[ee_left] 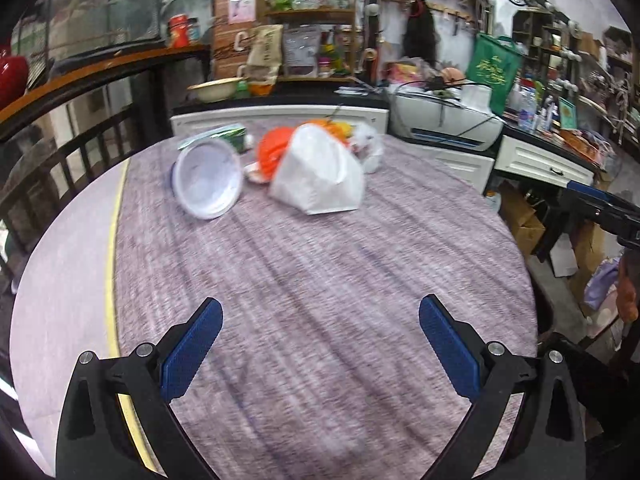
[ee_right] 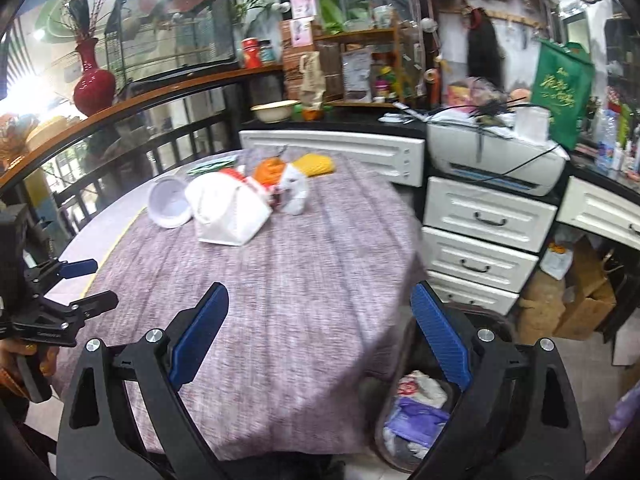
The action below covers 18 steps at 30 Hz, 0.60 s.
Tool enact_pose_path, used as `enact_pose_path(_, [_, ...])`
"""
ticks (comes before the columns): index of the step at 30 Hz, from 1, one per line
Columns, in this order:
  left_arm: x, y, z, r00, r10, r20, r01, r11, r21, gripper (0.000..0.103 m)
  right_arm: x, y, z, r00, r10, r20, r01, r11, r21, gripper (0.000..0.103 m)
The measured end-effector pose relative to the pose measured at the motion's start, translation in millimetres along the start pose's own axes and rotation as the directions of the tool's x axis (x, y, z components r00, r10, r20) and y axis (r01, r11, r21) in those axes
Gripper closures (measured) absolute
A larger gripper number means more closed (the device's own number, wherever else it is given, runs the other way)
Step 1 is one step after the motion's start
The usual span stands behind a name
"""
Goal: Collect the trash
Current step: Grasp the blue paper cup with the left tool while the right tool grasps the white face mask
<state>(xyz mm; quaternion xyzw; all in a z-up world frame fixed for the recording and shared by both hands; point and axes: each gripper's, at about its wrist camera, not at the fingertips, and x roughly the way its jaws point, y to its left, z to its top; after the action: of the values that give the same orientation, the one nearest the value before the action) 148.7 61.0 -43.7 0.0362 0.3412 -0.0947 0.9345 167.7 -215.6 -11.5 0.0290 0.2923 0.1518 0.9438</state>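
Trash lies in a heap at the far side of the round table (ee_left: 320, 280): a white plastic bowl on its side (ee_left: 207, 178), a white paper bag (ee_left: 320, 172), an orange bag (ee_left: 274, 148) and a crumpled white bag (ee_left: 368, 148). The heap also shows in the right wrist view, with the bowl (ee_right: 170, 202), paper bag (ee_right: 228, 208) and a yellow item (ee_right: 316, 164). My left gripper (ee_left: 320, 320) is open and empty over the table's near part. My right gripper (ee_right: 320, 304) is open and empty above the table's right edge, over a bin holding trash (ee_right: 416, 412).
White drawers (ee_right: 484, 236) and a printer (ee_right: 496, 160) stand right of the table. A dark railing with a wooden top (ee_right: 132, 108) and a red vase (ee_right: 94, 84) run along the left. Cardboard boxes (ee_right: 580, 300) sit on the floor.
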Motion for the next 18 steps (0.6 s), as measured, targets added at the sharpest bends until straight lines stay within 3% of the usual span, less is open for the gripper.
enact_pose_path(5, [0.5,36.7,0.7,0.997,0.068,0.034,-0.066,0.996,-0.055,0.006,27.7,27.9,2.9,0.999,0.038,-0.034,-0.039,0.999,-0.033,0.012])
enact_pose_path(12, [25.8,78.6,41.7,0.975,0.21,0.071,-0.202,0.974,-0.101,0.006,73.7,82.1,20.0,0.993,0.095,-0.063,-0.103,0.987,-0.123,0.012])
enact_pose_path(18, [78.0,99.3,77.2,0.966,0.257,-0.01,-0.256,0.961,-0.102,0.026,120.7,114.2,38.5,0.99,0.098,-0.099,-0.119,0.965,-0.233,0.012])
